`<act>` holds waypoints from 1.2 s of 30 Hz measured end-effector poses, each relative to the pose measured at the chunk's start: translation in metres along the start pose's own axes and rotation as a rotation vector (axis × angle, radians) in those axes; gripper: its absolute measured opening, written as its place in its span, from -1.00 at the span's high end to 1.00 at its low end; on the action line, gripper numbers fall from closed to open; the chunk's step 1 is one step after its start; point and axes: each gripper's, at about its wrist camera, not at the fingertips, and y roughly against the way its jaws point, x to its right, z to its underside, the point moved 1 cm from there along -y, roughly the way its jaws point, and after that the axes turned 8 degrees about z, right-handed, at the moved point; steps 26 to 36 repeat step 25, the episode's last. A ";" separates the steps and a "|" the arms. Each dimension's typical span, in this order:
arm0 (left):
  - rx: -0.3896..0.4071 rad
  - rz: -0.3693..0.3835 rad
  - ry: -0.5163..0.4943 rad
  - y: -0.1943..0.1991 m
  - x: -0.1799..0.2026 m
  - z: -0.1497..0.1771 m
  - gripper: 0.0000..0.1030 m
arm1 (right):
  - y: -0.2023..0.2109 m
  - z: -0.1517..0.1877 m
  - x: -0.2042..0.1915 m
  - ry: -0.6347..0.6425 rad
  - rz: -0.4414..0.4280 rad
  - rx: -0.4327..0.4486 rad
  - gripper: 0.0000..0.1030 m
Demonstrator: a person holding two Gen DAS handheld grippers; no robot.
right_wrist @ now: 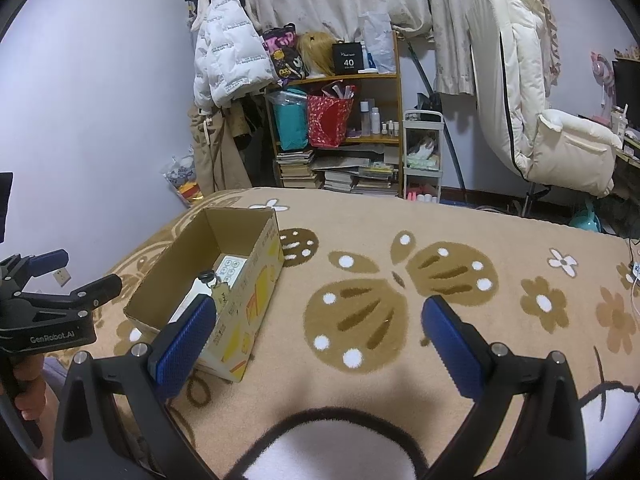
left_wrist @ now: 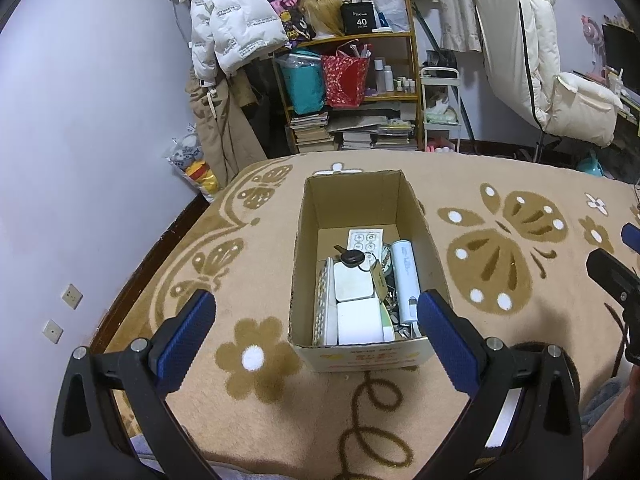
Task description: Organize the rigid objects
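An open cardboard box stands on a tan blanket with brown butterfly patterns. Inside lie a white remote, a black car key, white square adapters, a white power bank and small metal bits. My left gripper hovers open just in front of the box, nothing between its fingers. In the right wrist view the same box sits to the left. My right gripper is open and empty over the blanket's butterfly. The left gripper shows at the left edge, held by a hand.
Behind the bed stands a wooden shelf with books, bags and bottles. A white jacket hangs at the left, a cream chair stands at the right. A small white cart is beside the shelf. The right gripper pokes in at the right edge.
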 end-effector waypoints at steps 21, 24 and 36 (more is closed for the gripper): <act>0.013 -0.008 0.010 0.003 -0.001 0.001 -0.94 | -0.001 0.003 0.004 0.000 0.005 -0.013 -1.00; 0.016 -0.011 0.003 0.004 0.000 0.001 -0.94 | -0.001 0.003 0.005 0.000 0.005 -0.013 -1.00; 0.016 -0.015 0.001 0.004 0.000 0.001 -0.94 | -0.001 0.003 0.005 0.001 0.004 -0.014 -1.00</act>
